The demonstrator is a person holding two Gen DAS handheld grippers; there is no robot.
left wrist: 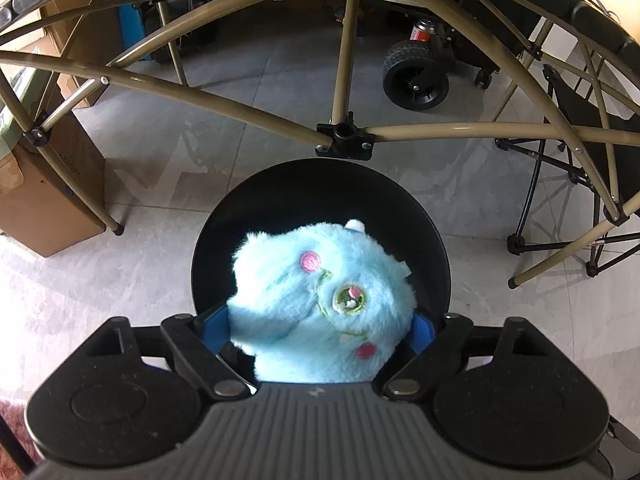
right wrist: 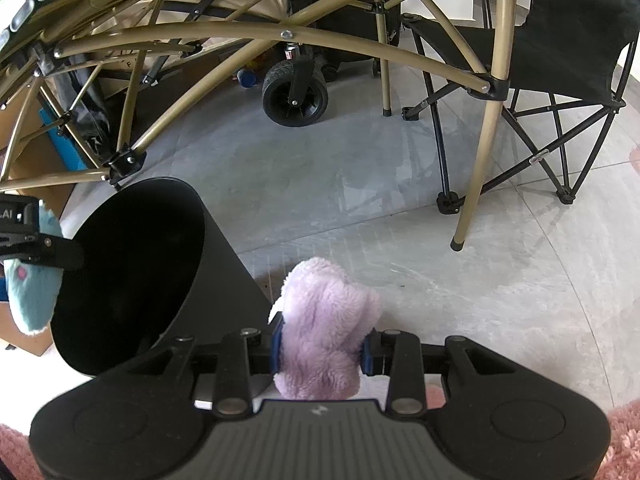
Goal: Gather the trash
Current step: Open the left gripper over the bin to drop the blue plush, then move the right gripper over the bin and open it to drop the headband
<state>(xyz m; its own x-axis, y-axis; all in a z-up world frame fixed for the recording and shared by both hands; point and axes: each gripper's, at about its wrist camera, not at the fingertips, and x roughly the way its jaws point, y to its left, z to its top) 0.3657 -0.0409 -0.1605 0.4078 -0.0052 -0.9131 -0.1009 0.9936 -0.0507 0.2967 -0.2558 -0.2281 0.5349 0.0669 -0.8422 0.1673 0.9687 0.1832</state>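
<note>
Two plush toys are in hand, one per gripper, both beside a black bin (left wrist: 424, 216) standing on the tiled floor (left wrist: 140, 280).

Left gripper (left wrist: 322, 326): a blue plush (left wrist: 316, 292) sits between the blue pads (left wrist: 422, 330), directly above the bin mouth. The jaws stand wide; whether the pads press on the fur cannot be told from either view. In the right wrist view the same toy hangs at the bin's left rim.

Right gripper (right wrist: 324, 350): clenched on a lilac plush (right wrist: 326, 328), pads sunk into the pile at both flanks. The toy is held just beside the bin's right wall, above the floor, not over the opening.

Handling, as judged:
- Both toys appear light, soft and compressible; no breakage risk.
- Fur gives under the pads, so a shallow grip may slip. Take hold across the body's thickest part, not at an ear or limb.
- Long pile may cling to the pads on release; open the jaws fully over the bin.
- The lilac plush needs to come over the bin mouth before letting go.

A tan tube frame (left wrist: 348, 80) stands close behind the bin; keep clear of it.
</note>
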